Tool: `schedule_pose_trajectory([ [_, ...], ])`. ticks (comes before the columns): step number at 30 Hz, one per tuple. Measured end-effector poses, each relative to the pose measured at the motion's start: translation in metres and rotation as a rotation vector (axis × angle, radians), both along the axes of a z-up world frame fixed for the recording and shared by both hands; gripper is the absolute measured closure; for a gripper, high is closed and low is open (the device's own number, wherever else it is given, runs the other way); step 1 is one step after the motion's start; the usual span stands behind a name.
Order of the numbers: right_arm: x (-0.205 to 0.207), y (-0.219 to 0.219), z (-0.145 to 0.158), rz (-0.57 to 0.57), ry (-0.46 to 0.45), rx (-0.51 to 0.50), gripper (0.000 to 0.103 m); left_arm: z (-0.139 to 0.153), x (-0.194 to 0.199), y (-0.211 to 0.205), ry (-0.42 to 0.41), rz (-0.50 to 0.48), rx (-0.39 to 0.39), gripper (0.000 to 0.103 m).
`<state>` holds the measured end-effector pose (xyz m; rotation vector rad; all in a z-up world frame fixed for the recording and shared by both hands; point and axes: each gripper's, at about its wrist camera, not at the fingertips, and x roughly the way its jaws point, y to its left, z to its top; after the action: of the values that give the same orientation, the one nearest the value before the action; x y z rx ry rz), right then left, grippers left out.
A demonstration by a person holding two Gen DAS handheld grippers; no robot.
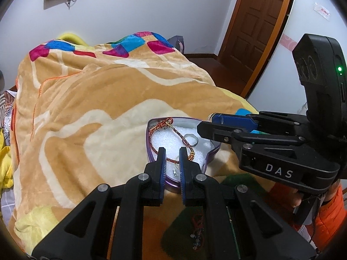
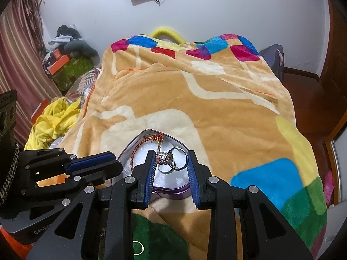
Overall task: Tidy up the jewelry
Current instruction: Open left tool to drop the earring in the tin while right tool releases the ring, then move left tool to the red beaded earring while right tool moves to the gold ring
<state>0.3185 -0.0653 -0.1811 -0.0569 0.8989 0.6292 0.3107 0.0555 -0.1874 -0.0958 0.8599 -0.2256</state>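
Both tools hover over the purple heart-shaped box [image 2: 171, 191] on the bed's blanket [image 2: 216, 112]. Right tool [image 2: 171, 162] is spread wide around the rings [image 2: 171, 160] lying on white foam. Left tool [image 1: 172, 151] stands narrowly parted, empty, over the red braided bracelet [image 1: 171, 161].

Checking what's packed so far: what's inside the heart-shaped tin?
Inside the heart-shaped tin: white foam, a red braided cord bracelet and silver rings. Gripper fingers hide the near part.
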Motion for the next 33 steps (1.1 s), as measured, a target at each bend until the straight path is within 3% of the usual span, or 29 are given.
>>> schedule_pose_trajectory([
  [9,0.001,0.001,0.001,0.013,0.030,-0.009,0.077,0.005,-0.003,0.002,0.000,0.011,0.003,0.094],
  [19,-0.021,-0.006,0.024,-0.002,-0.026,0.005,0.076,0.026,-0.025,0.004,-0.032,0.039,0.036,0.092],
  [25,-0.041,-0.013,0.040,-0.008,-0.063,0.012,0.076,0.037,-0.043,0.003,-0.045,0.048,0.044,0.086],
  [33,-0.066,-0.020,0.040,-0.012,-0.088,-0.005,0.072,0.039,-0.065,0.004,-0.030,0.060,0.049,0.086],
])
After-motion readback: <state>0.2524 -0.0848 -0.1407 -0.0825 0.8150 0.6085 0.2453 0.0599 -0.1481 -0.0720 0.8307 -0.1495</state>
